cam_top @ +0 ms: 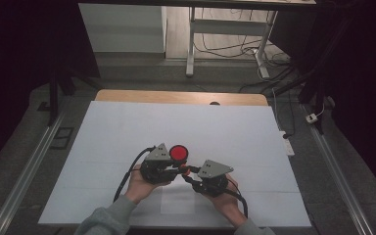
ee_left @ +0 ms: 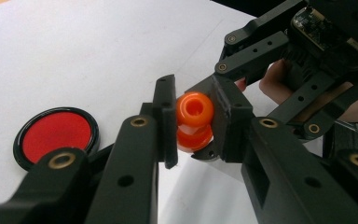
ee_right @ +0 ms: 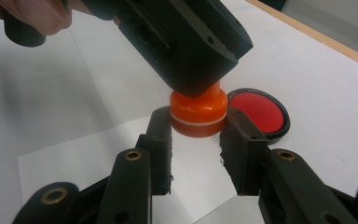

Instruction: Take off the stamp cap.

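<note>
Orange piece: small orange plastic thing (ee_left: 194, 122), looks like a stamp or knob with a hollow top and a pale line round its middle. It's up off the desk, sitting between my two claws, near the front centre.

Left claw: my left claw (cam_top: 176, 167) is pressed in on the orange piece; in the left gripper view both pads are flat against its sides. Pinching it, no gap I can see.

Right claw: my right claw (ee_right: 196, 135) comes in from the other side, and its pads sit tight on the lower, wider part of the same orange piece. So that one's pinching it too, below where the left claw has it.

Claws together: tips meet right at the piece, so both are gripping one thing at once, left above and right below in the right gripper view.

Red disc: round red pad in a black rim (cam_top: 178, 153), lying flat on the desk just beyond the left claw, apart from the orange piece.

Desk: white sheet over the desk (cam_top: 127, 127), wood edge showing at the far side. There's a lighter rectangular patch of paper (ee_right: 74, 158) under my hands.
</note>
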Tool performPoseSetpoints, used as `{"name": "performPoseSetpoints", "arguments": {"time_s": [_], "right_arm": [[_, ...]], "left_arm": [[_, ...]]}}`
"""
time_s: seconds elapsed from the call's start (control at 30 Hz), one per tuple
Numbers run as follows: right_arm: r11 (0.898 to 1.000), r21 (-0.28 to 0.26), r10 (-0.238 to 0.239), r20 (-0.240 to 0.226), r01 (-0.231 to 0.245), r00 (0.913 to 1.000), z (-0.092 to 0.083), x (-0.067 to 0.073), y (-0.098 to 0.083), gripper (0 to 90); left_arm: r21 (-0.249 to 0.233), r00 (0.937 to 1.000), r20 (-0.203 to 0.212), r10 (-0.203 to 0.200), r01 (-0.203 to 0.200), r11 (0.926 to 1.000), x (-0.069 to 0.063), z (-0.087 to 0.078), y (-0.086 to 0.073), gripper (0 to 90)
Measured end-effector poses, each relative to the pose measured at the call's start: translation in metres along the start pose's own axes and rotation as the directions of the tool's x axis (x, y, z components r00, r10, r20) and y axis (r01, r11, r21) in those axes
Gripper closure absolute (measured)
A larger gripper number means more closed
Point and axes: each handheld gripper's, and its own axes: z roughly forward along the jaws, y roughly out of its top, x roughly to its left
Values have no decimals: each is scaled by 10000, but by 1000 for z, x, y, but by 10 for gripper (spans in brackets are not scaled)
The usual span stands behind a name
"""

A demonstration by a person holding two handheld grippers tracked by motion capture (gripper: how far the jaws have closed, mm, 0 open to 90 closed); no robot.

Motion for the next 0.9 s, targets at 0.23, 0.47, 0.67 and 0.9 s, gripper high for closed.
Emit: {"name": "performPoseSetpoints", "arguments": {"time_s": [0.23,0.47,0.67,0.9], "right_arm": [[9999,-54,-84,167,85,9998,-1,2,0,646],[9999,-24,-169,132,169,9998,-1,2,0,648],[9997,-60,-242,147,242,9996,-2,2,-1,649],[9993,-73,-369,166,370,9992,-3,1,-1,650]], "left_arm": [[-156,9999,109,-67,69,9999,1,-1,-1,729],[-205,10000,65,-72,73,9998,0,-1,-2,731],[-260,9998,110,-138,140,9996,1,0,-3,731],[-331,9998,123,-152,156,9993,0,-1,-3,732]]}}
